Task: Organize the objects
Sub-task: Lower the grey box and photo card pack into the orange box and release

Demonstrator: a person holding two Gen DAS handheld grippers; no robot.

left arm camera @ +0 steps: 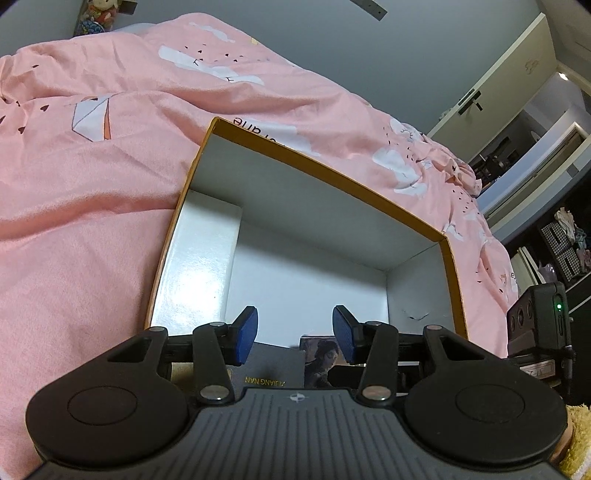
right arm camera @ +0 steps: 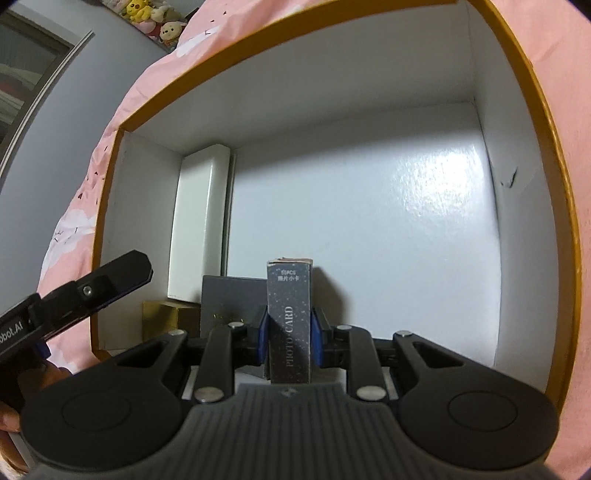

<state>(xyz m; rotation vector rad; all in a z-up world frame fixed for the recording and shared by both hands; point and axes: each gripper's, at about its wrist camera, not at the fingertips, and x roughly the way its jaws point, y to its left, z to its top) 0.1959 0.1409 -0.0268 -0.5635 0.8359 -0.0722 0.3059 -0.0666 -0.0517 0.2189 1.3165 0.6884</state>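
Observation:
An open box with an orange rim and white inside lies on the pink bed; it also fills the right wrist view. My right gripper is shut on a dark "PHOTO CARD" pack, held upright inside the box. A grey box, a gold box and a tall white box stand along the box's left side. My left gripper is open and empty over the box's near edge, above the grey box and the photo card pack.
A pink duvet covers the bed around the box. Plush toys sit at the bed's far end. A wardrobe and shelves stand to the right. The other gripper's body shows at the left of the right wrist view.

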